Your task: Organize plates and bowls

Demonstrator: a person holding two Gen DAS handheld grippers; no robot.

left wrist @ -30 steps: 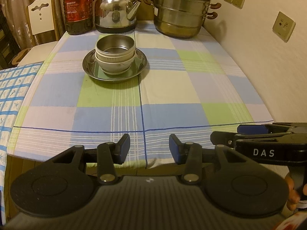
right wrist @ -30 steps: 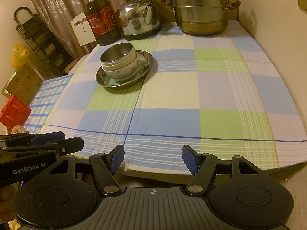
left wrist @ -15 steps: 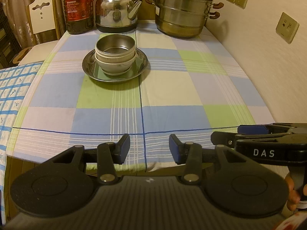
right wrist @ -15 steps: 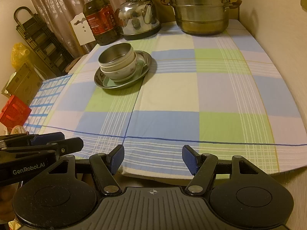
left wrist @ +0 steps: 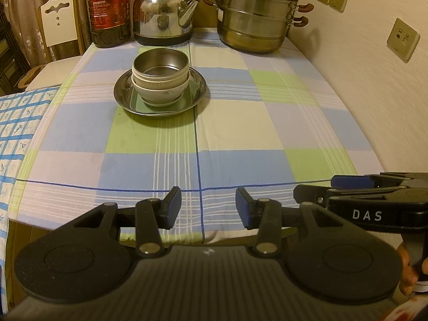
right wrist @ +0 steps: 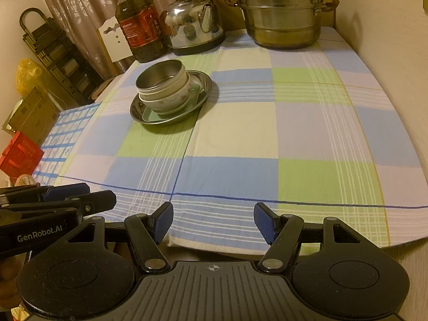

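Left wrist view: the left hand-held gripper [left wrist: 208, 208] is seen released, its blue pads [left wrist: 173, 207] spread apart with nothing between them, held over the near edge of the desk [left wrist: 240, 133], which is covered by a checked cloth. The right hand-held gripper [left wrist: 347, 184] is seen from the side at the right edge of this view; in the right wrist view the right hand-held gripper [right wrist: 214, 223] is likewise released and carries nothing. A steel plate [left wrist: 199, 91] is placed toward the far left part of the desk, well apart from both grippers. A green dish [left wrist: 139, 104] lies in the plate, a white bowl [left wrist: 160, 95] stands on the dish, and a steel bowl [left wrist: 160, 62] is nested in the top of the stack. All bowls are upright. Behind the stack, along the far edge of the desk, an oil bottle [left wrist: 108, 10], a kettle [left wrist: 163, 16] and a steamer pot [left wrist: 254, 16] are lined up from left to right. A white chair [left wrist: 57, 24] is visible beyond the left corner of the desk.
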